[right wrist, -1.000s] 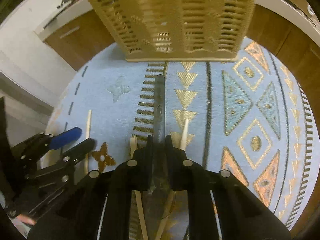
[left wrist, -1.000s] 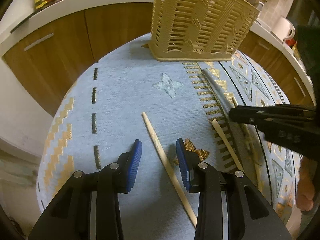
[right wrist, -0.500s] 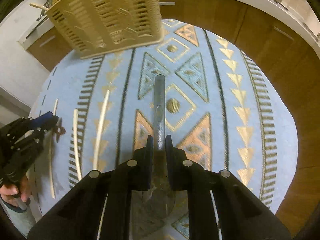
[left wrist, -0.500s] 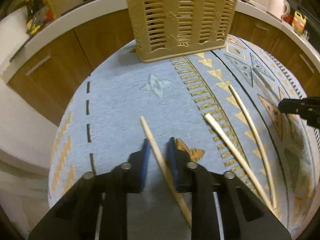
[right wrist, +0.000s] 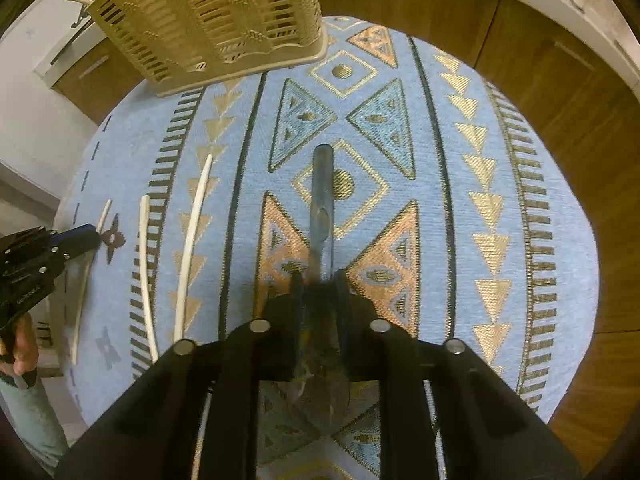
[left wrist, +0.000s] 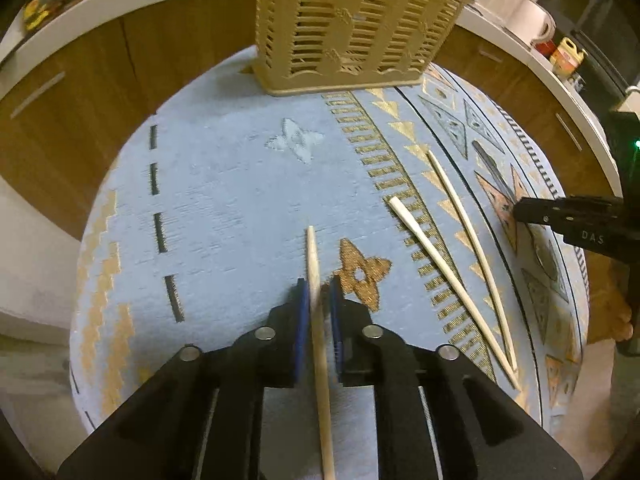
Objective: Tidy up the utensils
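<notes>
While the round bench under its blue patterned cloth drops away at the left edge toward white flooring, a wide plain stretch of cloth lies open there, crossed only by a dashed black line. At the near middle of the left wrist view, the left gripper is clenched on a wooden chopstick, blue pads pressed against its sides; the stick's long axis runs along the fingers, its tip pointing toward the slatted beige basket that stands at the bench's far edge. Just right of it, two more chopsticks lie flat on the cloth, close together but apart, slanting from far-left to near-right, their near ends close to the rim. Farther right, the right gripper is closed on a dark metal spoon; the handle points straight ahead over the cloth's middle diamond, the bowl sits back between the fingers. Open cloth spreads on its right up to the rim, with wooden cabinet fronts curving beyond.
</notes>
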### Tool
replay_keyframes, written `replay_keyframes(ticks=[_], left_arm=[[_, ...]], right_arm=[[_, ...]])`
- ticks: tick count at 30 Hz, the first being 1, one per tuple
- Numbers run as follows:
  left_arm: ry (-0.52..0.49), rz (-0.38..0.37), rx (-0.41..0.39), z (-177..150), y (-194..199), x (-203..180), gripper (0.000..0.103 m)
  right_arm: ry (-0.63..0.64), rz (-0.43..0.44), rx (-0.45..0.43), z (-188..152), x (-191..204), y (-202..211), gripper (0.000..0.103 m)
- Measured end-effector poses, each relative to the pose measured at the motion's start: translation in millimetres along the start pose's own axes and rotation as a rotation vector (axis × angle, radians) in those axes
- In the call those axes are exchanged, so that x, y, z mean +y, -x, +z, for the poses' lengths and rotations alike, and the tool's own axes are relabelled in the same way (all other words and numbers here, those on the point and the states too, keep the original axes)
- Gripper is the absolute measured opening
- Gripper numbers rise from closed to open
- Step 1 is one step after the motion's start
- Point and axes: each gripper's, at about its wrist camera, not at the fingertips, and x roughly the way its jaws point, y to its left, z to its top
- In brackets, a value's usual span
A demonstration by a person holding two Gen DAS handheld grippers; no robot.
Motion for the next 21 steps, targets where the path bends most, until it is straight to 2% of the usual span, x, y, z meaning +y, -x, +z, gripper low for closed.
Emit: replay_keyframes(ticks=[3, 7, 11, 12, 13, 14, 16, 19, 21], left_arm=[[-0.042, 0.003, 0.059, 6.4, -3.7, -6.5, 0.017], [-0.127, 0.042, 0.140, 18.7, -11.7, -18.0, 0.018], [-0.162, 0.045, 0.196, 30.5, -17.9, -20.8, 0.018], [-0.176, 0.045, 0.207, 32.8, -19.4, -21.8, 0.018], [-0.189, 0.048, 0.218, 34.7, -21.4, -23.6, 0.018], [-0.203, 0.055, 0.227, 35.4, -22.1, -24.9, 0.016], [-0.228, 0.101, 0.223, 35.1, -22.9, -27.3, 0.005], [-0.213, 0.093, 0.195, 34.3, -21.3, -26.8, 0.004], [-0.194, 0.066, 0.131, 32.4, -13.3, -25.2, 0.004]], right_arm=[[0.017, 0.020, 0.031, 10.4, 2.3, -5.0, 0.028], [0.060, -0.022, 0.050, 21.0, 8.7, -8.8, 0.028], [0.071, -0.043, 0.054, 27.8, 20.0, -15.7, 0.027], [0.086, -0.054, 0.052, 29.5, 23.9, -16.9, 0.026], [0.101, -0.070, 0.047, 30.5, 26.6, -17.7, 0.017], [0.111, -0.079, 0.046, 30.5, 29.4, -18.1, 0.013], [0.124, -0.080, 0.037, 31.0, 32.8, -18.5, 0.011], [0.133, -0.035, 0.003, 29.1, 34.4, -14.8, 0.010], [0.142, -0.028, -0.033, 20.5, 34.5, -6.2, 0.010]])
